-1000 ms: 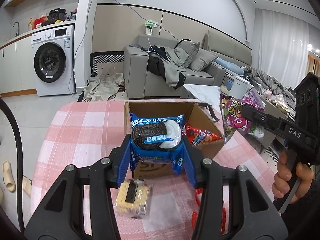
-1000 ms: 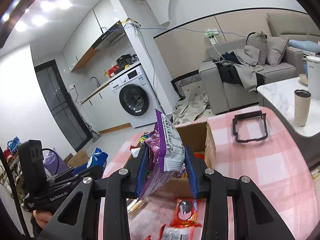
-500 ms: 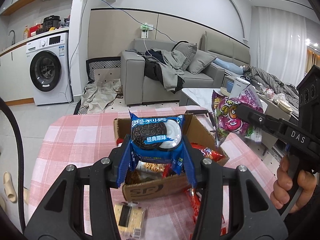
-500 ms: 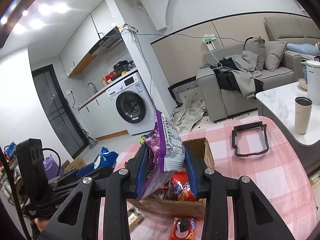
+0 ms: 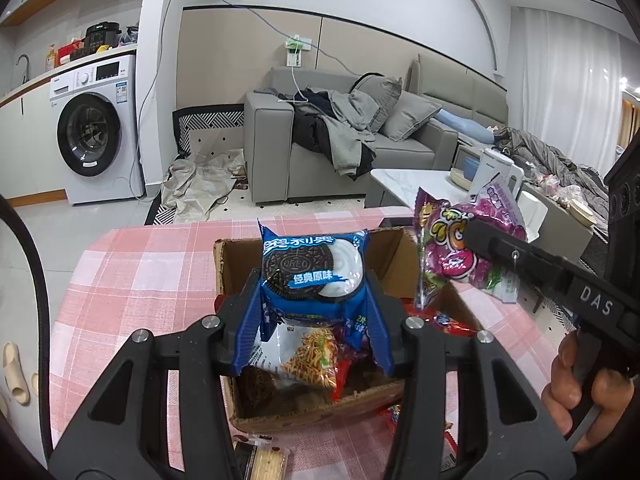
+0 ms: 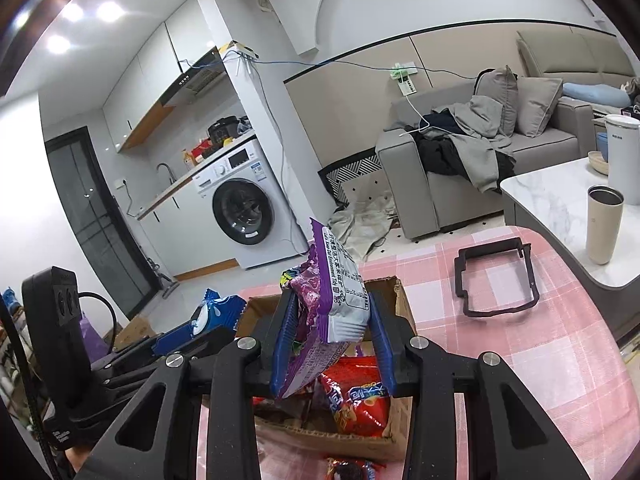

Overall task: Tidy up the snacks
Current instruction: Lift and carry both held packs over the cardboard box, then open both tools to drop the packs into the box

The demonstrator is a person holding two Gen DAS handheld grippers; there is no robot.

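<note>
- Left wrist view: left gripper (image 5: 314, 320) is pinching a blue cookie pack (image 5: 314, 276) between its blue pads, pack standing upright w/ its printed face toward the camera.
- Pack is hanging over the open cardboard box (image 5: 230, 264), which is sitting on the pink checked tablecloth (image 5: 132, 280).
- Inside the box: a noodle snack bag (image 5: 310, 354) and red packets (image 5: 452, 318) are lying loose under the held pack.
- Right gripper (image 5: 472, 236) is showing at the right edge of the same view, a person's hand (image 5: 576, 392) wrapping its handle; it's squeezing a purple snack bag (image 5: 460, 252) over the box's right rim.
- A cracker packet (image 5: 262, 460) is lying on the cloth just in front of the box, partly hidden by the gripper frame.
- Right wrist view: right gripper (image 6: 332, 344) is clamping the purple snack bag (image 6: 332, 304) edge-on, its white back label facing right, bag tilting a bit to the left.
- Bag is hanging above the box (image 6: 400, 300); a red chip packet (image 6: 360, 404) is lying in the box right below it.
- Left gripper (image 6: 200, 332) w/ the blue pack (image 6: 216, 310) is showing at the left, beside the box's far-left corner.
- A black plastic frame (image 6: 496, 280) is lying flat on the cloth, apart from the box on the right.
- Another red packet (image 6: 352, 470) is lying on the cloth in front of the box, cut off by the bottom edge.
</note>
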